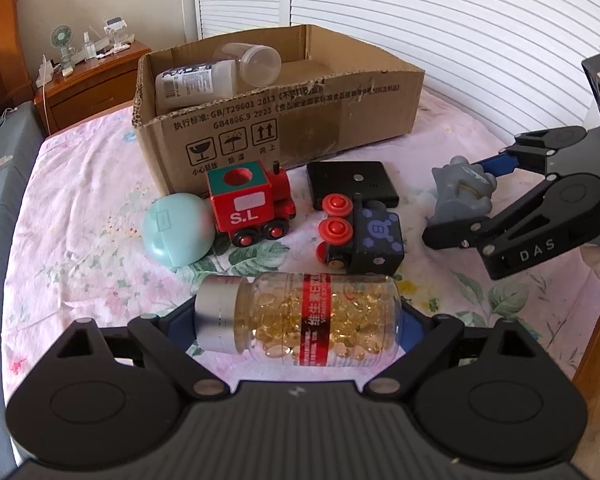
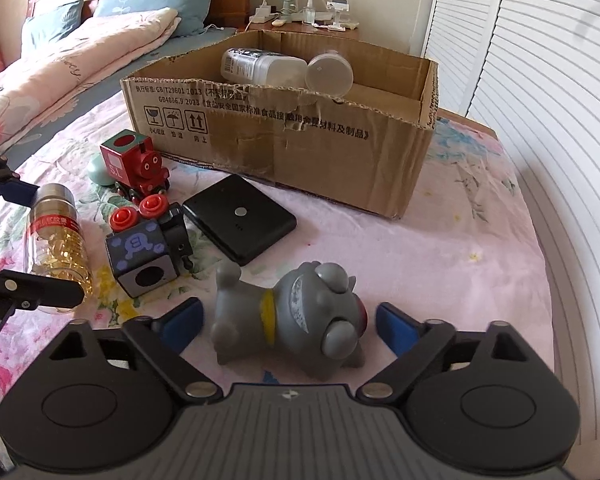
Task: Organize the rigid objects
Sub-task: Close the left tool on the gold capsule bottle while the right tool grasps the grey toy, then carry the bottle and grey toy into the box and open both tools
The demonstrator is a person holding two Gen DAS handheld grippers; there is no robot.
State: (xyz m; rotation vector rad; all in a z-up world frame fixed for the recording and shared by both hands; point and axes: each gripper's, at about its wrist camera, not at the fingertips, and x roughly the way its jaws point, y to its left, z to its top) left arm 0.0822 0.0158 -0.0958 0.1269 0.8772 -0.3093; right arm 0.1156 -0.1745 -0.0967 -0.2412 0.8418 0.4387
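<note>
Currently logged: your left gripper (image 1: 298, 322) bracketed the pill bottle (image 1: 300, 322), which lay on its side on the floral sheet (image 1: 80, 208), silver cap at one pad, base at the other; both pads touched its ends, a lengthwise pinch.

Your right gripper (image 2: 288, 324) stood spread around the grey dog figure (image 2: 292, 320), which lay on its side; a gap showed at each blue pad (image 2: 396, 330), so nothing was gripped.

Between bottle and box you had: black toy engine (image 1: 360, 236) tipped over, red wheels up; red train (image 1: 248, 204) upright; teal egg case (image 1: 178, 230) touching the train; black power bank (image 1: 352, 184) flat, just beside the box.

Cardboard box (image 1: 300, 128), open-topped, held a white bottle (image 1: 196, 84) and a clear jar (image 1: 256, 64), both lying down.

Beyond it, you had a nightstand (image 1: 92, 84).
</note>
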